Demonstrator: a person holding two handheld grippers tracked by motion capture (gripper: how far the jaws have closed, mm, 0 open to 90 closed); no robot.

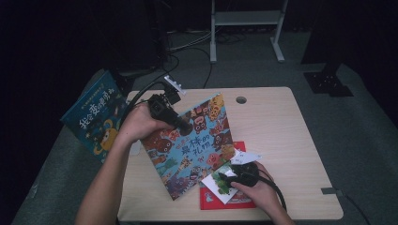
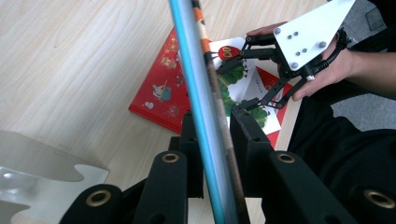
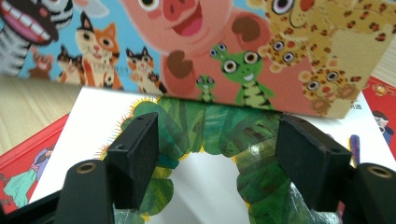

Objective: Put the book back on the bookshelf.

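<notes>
1. Blue book [image 1: 91,119] at far left, tilted off the table [image 1: 281,126] edge; apart from both grippers.
2. Left gripper [image 1: 184,125] pinching the animal book [image 1: 192,145] at its upper edge; jaws pressed on the book's edge in the left gripper view; book tilted up over the table's middle.
3. Right gripper [image 1: 224,180] low at the near right; jaws spread, resting over the white book [image 3: 201,168] with the green caterpillar; pads not pressing it.
4. White book lying on the red book [image 2: 161,91]; animal book's lower edge just above it.
</notes>
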